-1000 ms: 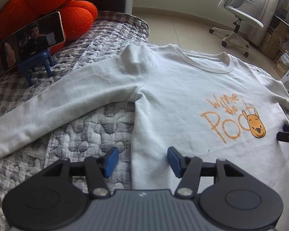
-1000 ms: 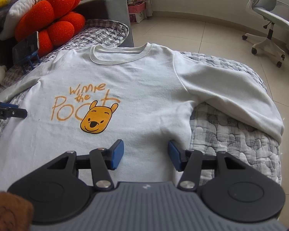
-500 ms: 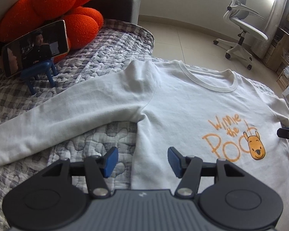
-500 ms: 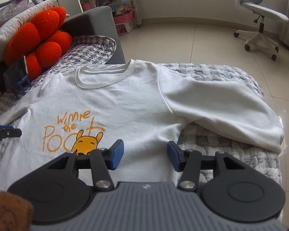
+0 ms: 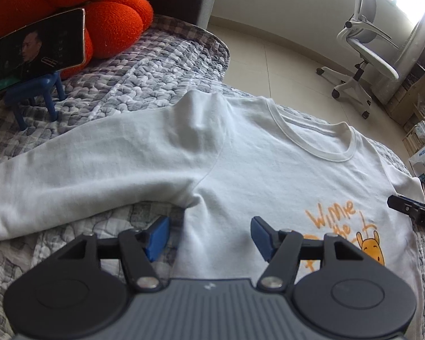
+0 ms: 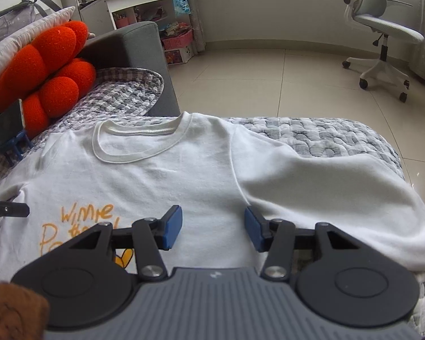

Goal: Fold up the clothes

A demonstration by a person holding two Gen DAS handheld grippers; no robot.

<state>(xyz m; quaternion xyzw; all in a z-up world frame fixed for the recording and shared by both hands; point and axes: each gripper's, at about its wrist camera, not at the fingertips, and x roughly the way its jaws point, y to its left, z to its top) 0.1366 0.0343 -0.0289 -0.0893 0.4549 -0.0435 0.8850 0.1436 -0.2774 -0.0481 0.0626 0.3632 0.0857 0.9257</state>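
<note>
A white long-sleeved sweatshirt [image 5: 269, 170] with an orange bear print [image 5: 371, 248] lies face up and spread flat on a grey quilted bed. My left gripper [image 5: 209, 236] hovers over the shirt's side seam below its left armpit; its jaws are opening, nothing pinched between the blue pads. In the right wrist view the same sweatshirt [image 6: 184, 175] fills the middle. My right gripper [image 6: 212, 228] hangs above the shirt near the other armpit seam; its jaws are closing, with no cloth caught between them. The right gripper's tip [image 5: 410, 211] shows at the right edge of the left view.
A phone [image 5: 34, 48] stands on a small blue stool-shaped holder [image 5: 34, 96] beside an orange cushion [image 5: 110, 25]. A grey sofa arm [image 6: 133, 53] lies behind the bed. An office chair [image 6: 382, 36] and tiled floor lie beyond the bed's far edge.
Both grippers have travelled up the shirt toward the armpits and collar. The print has slid down behind them. The left jaws stand wider, the right jaws narrower.
</note>
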